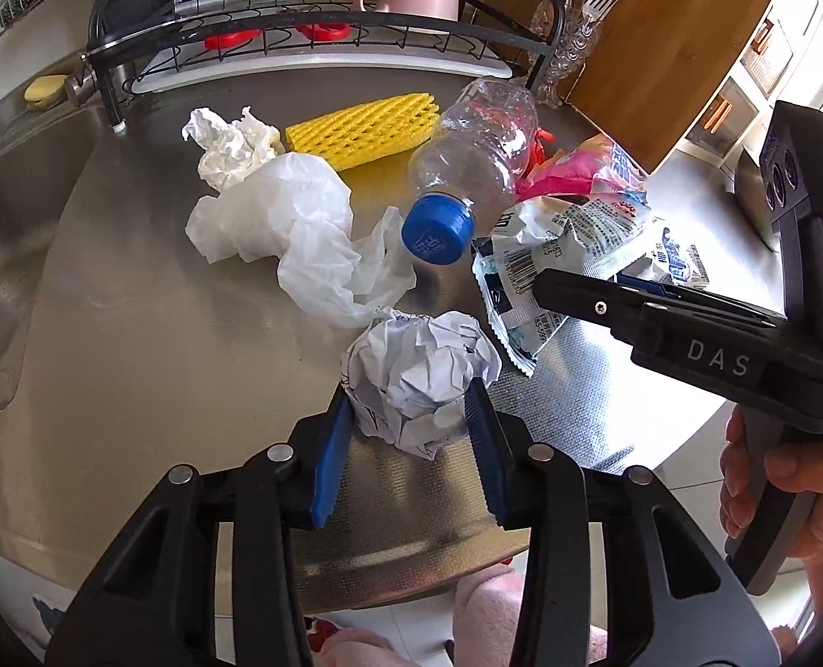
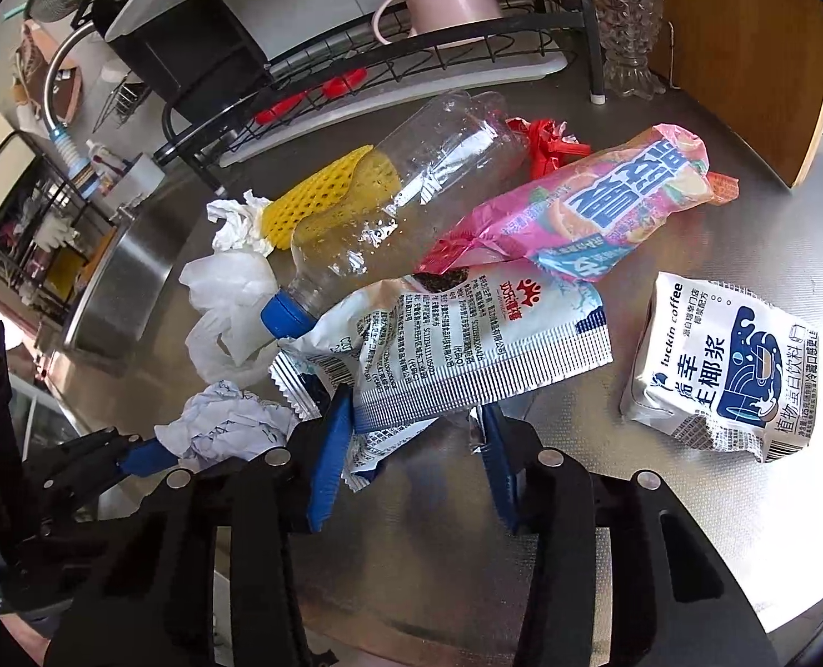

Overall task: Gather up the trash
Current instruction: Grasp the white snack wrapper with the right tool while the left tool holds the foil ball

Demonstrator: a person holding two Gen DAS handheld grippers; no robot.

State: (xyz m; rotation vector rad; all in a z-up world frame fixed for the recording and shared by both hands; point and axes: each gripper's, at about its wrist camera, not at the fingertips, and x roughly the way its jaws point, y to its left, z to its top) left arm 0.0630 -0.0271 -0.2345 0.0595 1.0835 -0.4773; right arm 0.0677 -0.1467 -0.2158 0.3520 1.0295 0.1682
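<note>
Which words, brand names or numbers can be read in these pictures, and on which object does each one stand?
"DAS": on the black body of the right tongs.
"luckin coffee": on the white and blue drink carton.
Large blue Chinese characters: on the pink snack bag; I cannot transcribe them with confidence.
Barcode digits and fine print: on the white wrapper; too small to read.

Bright daylight glares off the steel counter (image 2: 717,500); sharp centre, fisheye-bent dark corners
</note>
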